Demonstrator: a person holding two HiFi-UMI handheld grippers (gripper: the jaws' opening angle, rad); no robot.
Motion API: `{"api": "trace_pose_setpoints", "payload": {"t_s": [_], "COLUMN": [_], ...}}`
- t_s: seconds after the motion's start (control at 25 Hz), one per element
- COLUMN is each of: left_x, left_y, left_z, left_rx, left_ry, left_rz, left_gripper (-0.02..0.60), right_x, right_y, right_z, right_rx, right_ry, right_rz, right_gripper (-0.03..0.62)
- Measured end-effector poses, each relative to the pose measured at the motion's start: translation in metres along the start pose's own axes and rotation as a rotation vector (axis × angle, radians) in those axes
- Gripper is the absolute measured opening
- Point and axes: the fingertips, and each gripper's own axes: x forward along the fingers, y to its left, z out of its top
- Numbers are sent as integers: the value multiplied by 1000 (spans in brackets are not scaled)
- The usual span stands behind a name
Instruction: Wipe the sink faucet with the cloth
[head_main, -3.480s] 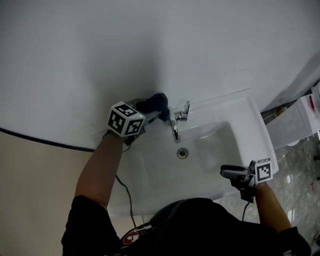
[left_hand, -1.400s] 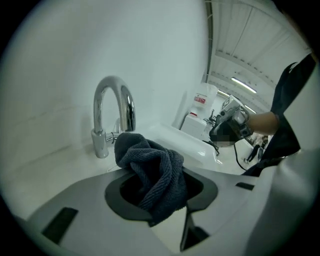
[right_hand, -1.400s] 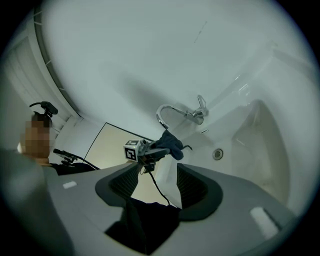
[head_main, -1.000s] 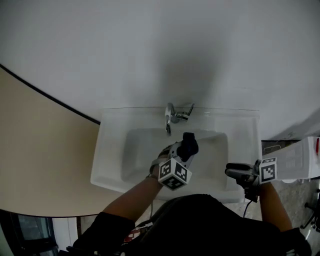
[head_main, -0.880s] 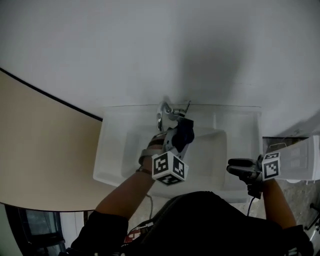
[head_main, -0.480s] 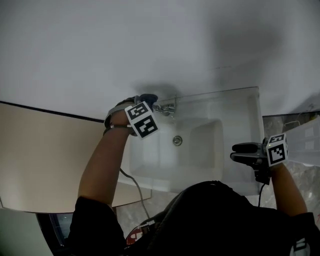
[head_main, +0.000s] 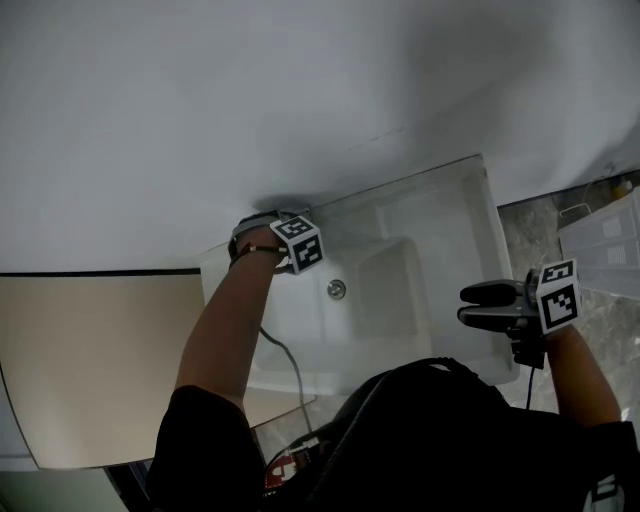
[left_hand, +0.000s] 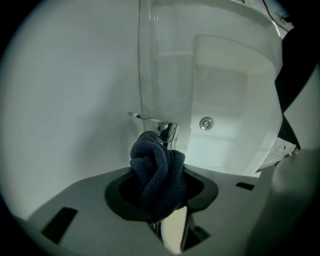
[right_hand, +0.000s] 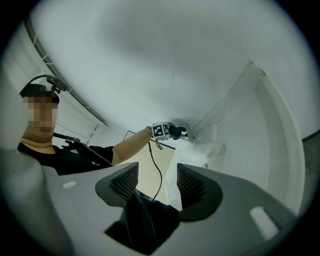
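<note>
Since a second ago the left gripper (left_hand: 161, 196) has swung from over the middle of the basin to the sink's back left corner, close against the wall, while the right gripper (right_hand: 157, 182) has kept to the sink's front right edge. The left gripper's jaws are clamped on a bunched dark blue cloth (left_hand: 158, 172), which bulges out past the jaws. In the left gripper view the cloth sits right in front of the chrome faucet (left_hand: 168, 132) and overlaps its body; whether they actually touch cannot be told. The faucet's thin lever (left_hand: 145, 118) sticks out to the left above the cloth.

In the head view the faucet is hidden behind the left gripper's marker cube. The white sink (head_main: 470, 200) is rectangular, with a round metal drain (head_main: 337, 289) in its basin. A cable (head_main: 285, 352) hangs beside the left forearm.

The right gripper is held roughly level, its jaws apart with nothing between them.

Behind the sink rises a plain white wall (head_main: 250, 100). A beige panel (head_main: 90, 360) lies to the left below the wall, and grey marbled floor (head_main: 545, 215) shows on the right, with a white crate (head_main: 610, 235) standing on it.
</note>
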Motion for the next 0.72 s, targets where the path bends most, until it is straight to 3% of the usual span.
{"api": "trace_pose_setpoints", "payload": {"t_s": [0.12, 0.32, 0.6, 0.72], "left_x": [24, 29, 12, 0], "left_y": [-2, 25, 4, -18], "left_z": [17, 36, 41, 47], "left_rx": [19, 11, 189, 207], "left_ry": [5, -18, -54, -101], "left_rz": [12, 93, 198, 176], "left_gripper": [149, 152, 140, 140], "right_x": [-6, -9, 2, 5], "right_y": [-3, -6, 1, 8], "right_z": [4, 6, 0, 4], "right_rx": [7, 11, -11, -22], "right_ry": [-19, -28, -23, -19], "right_rz": [-12, -13, 24, 39], "right_gripper": [232, 232, 232, 232]}}
